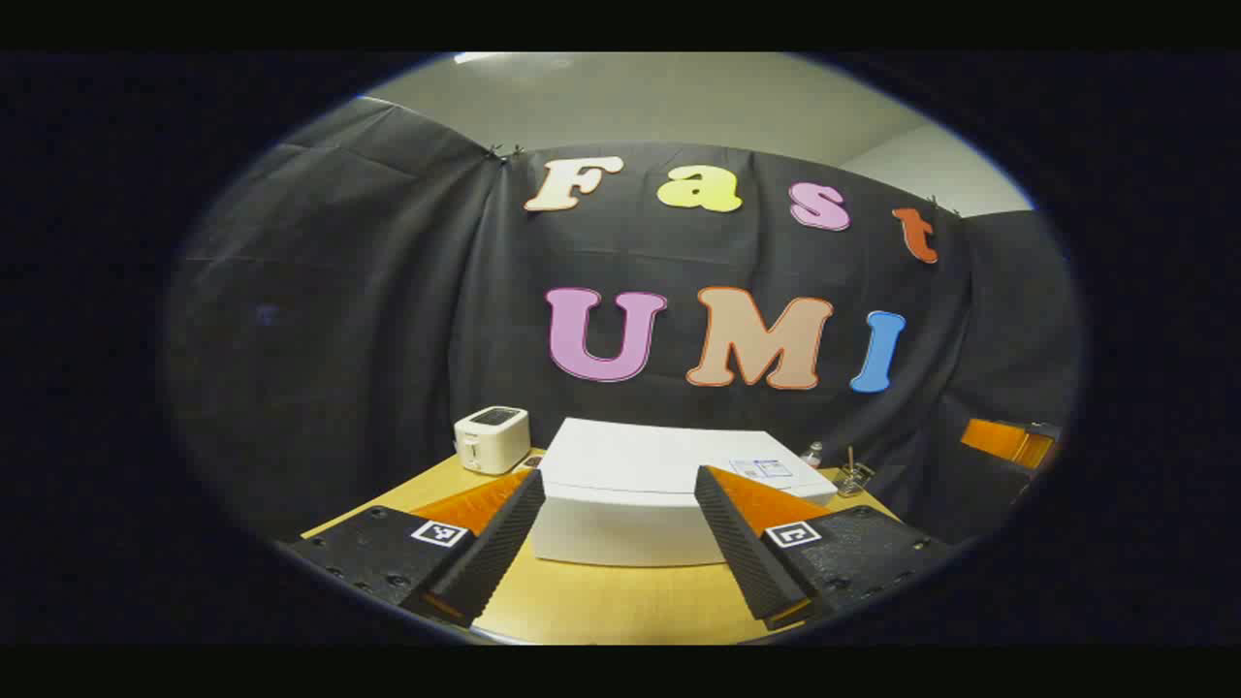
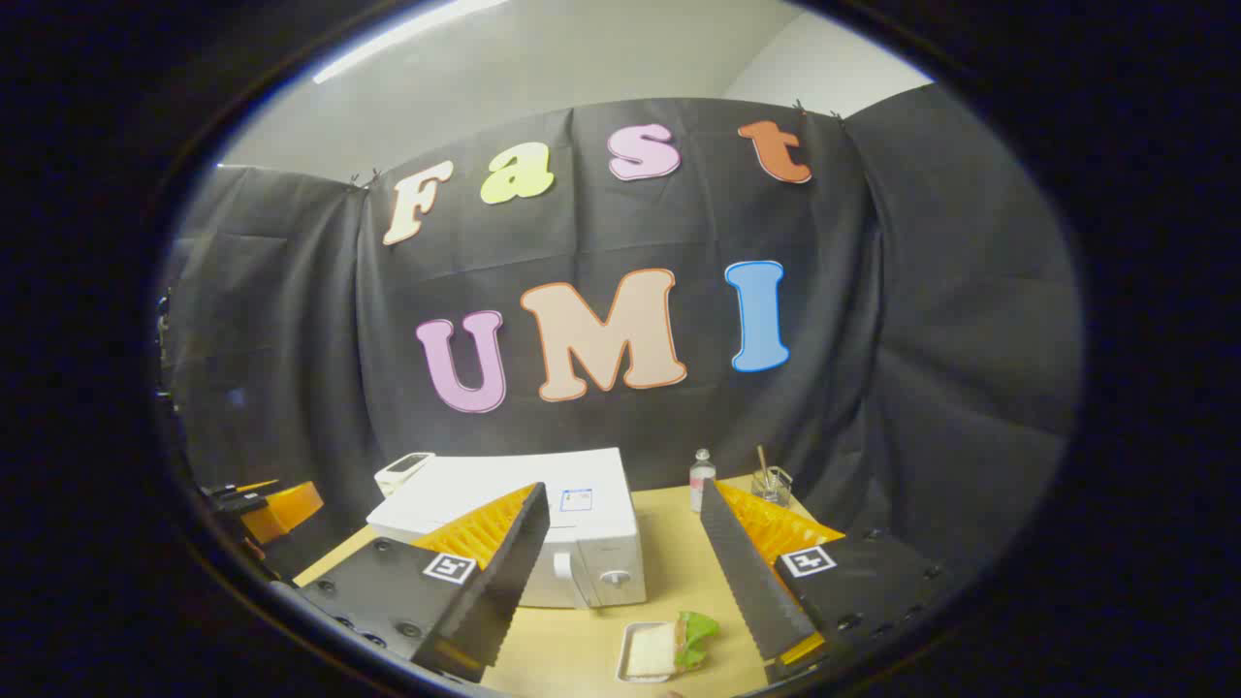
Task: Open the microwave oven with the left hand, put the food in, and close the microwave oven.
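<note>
Both tools [image 1: 613, 543] [image 2: 620, 572] gape, seemingly short of the closed microwave [image 2: 543, 523].

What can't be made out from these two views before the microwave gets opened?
- Microwave door: in the left gripper view the left gripper fingers cover its front corners, and no handle is discernible.
- Sandwich on its tray: cut by the lower edge in the right gripper view, partly behind the right gripper.
- Small bottle and glass: too small to tell contents.
</note>
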